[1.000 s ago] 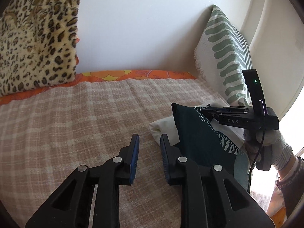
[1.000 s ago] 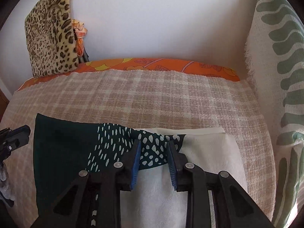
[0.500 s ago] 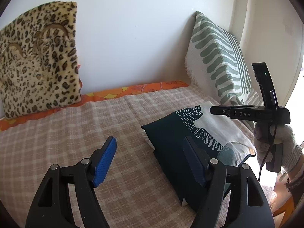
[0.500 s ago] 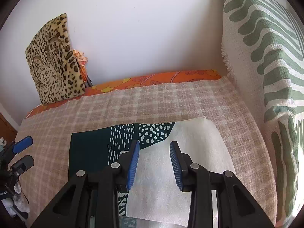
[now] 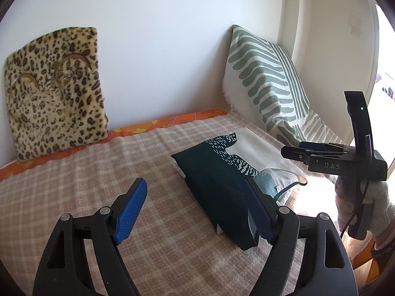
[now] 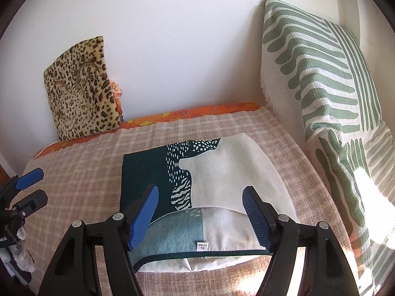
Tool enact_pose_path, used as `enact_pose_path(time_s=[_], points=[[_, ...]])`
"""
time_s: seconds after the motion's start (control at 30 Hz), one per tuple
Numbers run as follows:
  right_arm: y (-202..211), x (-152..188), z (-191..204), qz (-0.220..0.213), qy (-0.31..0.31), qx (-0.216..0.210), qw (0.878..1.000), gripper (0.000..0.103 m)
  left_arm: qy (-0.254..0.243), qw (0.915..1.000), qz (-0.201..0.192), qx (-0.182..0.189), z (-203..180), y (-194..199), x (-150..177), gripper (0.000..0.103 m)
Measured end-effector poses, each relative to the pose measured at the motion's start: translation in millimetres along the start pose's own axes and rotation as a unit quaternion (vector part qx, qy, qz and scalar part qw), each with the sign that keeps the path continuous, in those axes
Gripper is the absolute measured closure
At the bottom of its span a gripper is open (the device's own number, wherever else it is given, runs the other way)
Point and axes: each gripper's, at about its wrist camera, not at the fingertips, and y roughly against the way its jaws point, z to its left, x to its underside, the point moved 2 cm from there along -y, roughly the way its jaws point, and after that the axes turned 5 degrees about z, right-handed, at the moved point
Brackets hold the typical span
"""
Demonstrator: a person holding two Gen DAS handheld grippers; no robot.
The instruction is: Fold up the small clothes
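Note:
A folded garment [image 6: 212, 180] in dark teal, white and light blue lies flat on the plaid blanket [image 6: 81, 172]; the left wrist view shows the garment [image 5: 222, 177] as a neat rectangle. My left gripper [image 5: 195, 212] hovers above and short of its left end, jaws still opening, nothing between them. My right gripper [image 6: 201, 217] is raised over the garment's near edge, jaws opening wide, pads clear of the cloth. In the left wrist view the right gripper [image 5: 311, 149] shows at the right, held by a gloved hand [image 5: 377, 204].
A leopard-print cushion [image 5: 54, 91] leans on the white wall at the back left. A green-striped pillow [image 6: 321, 79] stands at the right. An orange sheet [image 5: 158, 123] shows along the blanket's far edge. Bright sunlight falls at the near right.
Both grippers let go of the garment, opened wide and pulled back and up. The garment now lies folded on the blanket.

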Motion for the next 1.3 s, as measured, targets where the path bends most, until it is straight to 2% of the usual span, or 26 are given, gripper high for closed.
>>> enact_pose_path(time_s=[0.17, 0.23, 0.37, 0.53, 0.63, 0.97, 1.1, 1.3], points=[[24.2, 24.1, 4.0, -0.009, -0.013, 0.024, 1.000, 0.017, -0.008, 1.0000, -0.002, 0.001, -8.1, 18.3, 9.0, 0.022], [32.8, 32.4, 4.4, -0.010, -0.022, 0.022, 0.999, 0.014, -0.009, 0.9999, -0.001, -0.006, -10.2, 24.9, 14.2, 0.021], [50.3, 50.0, 9.0, -0.013, -0.015, 0.048, 0.999, 0.011, 0.001, 0.9999, 0.010, -0.003, -10.7, 35.8, 23.2, 0.020], [75.5, 68.4, 10.3, -0.025, -0.030, 0.051, 0.998, 0.010, 0.013, 0.9997, 0.014, -0.012, -10.5, 52.5, 32.7, 0.015], [87.8, 77.5, 11.4, -0.034, -0.046, 0.053, 0.997, 0.004, 0.020, 0.9997, 0.011, -0.009, -10.6, 65.8, 37.3, 0.009], [125.2, 100.0, 28.1, -0.066, -0.070, 0.058, 0.994, 0.000, 0.013, 0.9998, 0.003, -0.013, -19.2, 98.7, 53.1, 0.003], [134.9, 105.1, 38.3, -0.081, -0.063, 0.075, 0.992, 0.000, 0.006, 0.9998, 0.001, -0.019, -19.5, 107.6, 59.4, 0.003], [145.0, 111.3, 58.8, -0.097, -0.041, 0.086, 0.991, 0.000, 0.021, 0.9996, 0.002, -0.017, -13.6, 114.7, 66.4, 0.003]])
